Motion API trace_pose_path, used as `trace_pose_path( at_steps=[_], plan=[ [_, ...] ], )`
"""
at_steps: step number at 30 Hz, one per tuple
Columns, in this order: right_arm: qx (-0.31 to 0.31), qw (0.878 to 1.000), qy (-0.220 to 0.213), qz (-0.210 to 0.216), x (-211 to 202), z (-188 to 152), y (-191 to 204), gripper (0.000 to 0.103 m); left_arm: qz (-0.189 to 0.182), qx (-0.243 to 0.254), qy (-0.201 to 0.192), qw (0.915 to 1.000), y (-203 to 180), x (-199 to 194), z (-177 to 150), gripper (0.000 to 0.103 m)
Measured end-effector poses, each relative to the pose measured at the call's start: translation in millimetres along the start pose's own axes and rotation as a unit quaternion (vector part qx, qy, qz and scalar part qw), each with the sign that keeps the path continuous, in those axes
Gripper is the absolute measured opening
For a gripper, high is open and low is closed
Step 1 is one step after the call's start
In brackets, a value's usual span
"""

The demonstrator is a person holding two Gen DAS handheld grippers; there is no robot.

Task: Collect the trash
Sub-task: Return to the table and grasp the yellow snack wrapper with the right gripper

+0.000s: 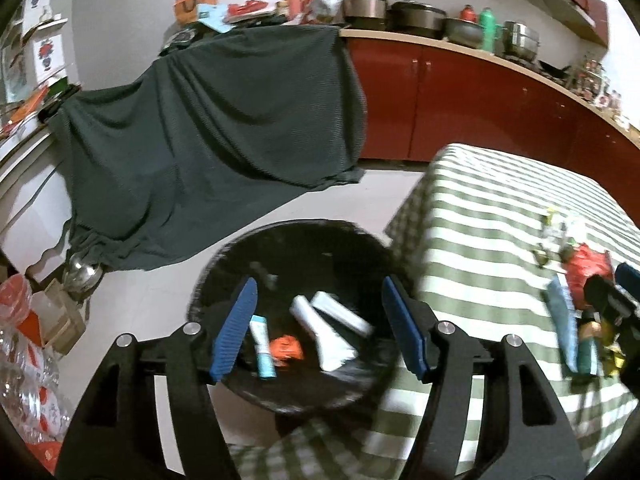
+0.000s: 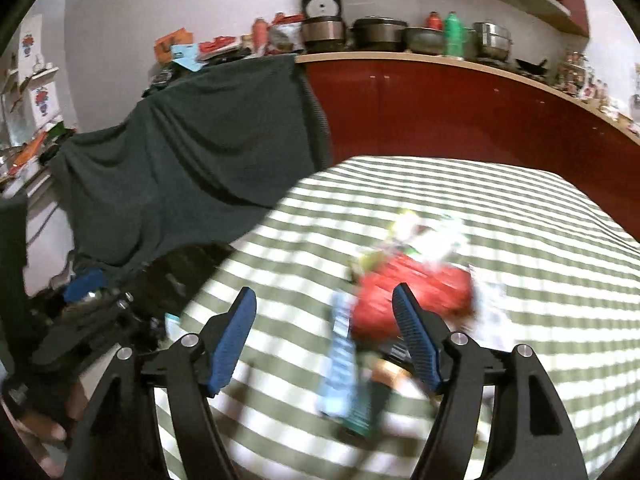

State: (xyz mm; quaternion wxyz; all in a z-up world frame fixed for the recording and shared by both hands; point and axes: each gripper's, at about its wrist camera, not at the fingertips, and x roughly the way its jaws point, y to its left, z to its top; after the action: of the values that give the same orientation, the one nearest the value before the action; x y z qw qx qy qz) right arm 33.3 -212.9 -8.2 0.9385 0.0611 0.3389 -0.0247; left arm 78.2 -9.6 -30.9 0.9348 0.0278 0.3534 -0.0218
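Note:
My left gripper [image 1: 320,322] is open and empty above a black bin [image 1: 296,248] beside the table. In the bin lie white tubes [image 1: 326,328], a light-blue tube [image 1: 264,346] and an orange scrap [image 1: 286,348]. My right gripper [image 2: 324,330] is open over a trash pile on the green-striped tablecloth [image 2: 520,220]: a red wrapper [image 2: 416,292], a blue packet [image 2: 340,364] and pale wrappers [image 2: 428,232]. The blue packet lies between its fingers. The pile [image 1: 584,276] and the right gripper [image 1: 592,312] show in the left wrist view at right.
A dark green cloth [image 1: 208,136] drapes furniture behind the bin. Red cabinets [image 1: 460,96] with pots on the counter line the back wall. A kettle [image 1: 82,276], boxes and plastic bottles [image 1: 24,364] crowd the floor at left. The left gripper [image 2: 92,304] is at left in the right wrist view.

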Motion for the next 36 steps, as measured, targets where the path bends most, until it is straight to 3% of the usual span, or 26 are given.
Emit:
trace_pose_path(
  at_steps=[6, 14, 25, 36],
  plan=[
    [0.025, 0.999, 0.016, -0.038, -13.0, -31.2, -44.2, 0.068, -0.029, 0.030, 0.005, 0.9991, -39.5, -8.1, -10.4, 0.067],
    [0.057, 0.997, 0.028, -0.053, -20.7, -52.9, -77.8, 0.055, -0.046, 0.060, 0.009, 0.9971, -75.6, -13.6, -20.7, 0.067],
    [0.035, 0.998, 0.047, -0.025, -6.9, -56.7, -62.7, 0.031, -0.033, 0.058, 0.019, 0.9976, -70.0, -7.3, -23.6, 0.068],
    [0.033, 0.997, 0.060, -0.032, 11.2, -50.6, -56.5, 0.028, -0.039, 0.056, 0.027, 0.9973, -65.2, -1.8, -24.7, 0.068]
  ],
)
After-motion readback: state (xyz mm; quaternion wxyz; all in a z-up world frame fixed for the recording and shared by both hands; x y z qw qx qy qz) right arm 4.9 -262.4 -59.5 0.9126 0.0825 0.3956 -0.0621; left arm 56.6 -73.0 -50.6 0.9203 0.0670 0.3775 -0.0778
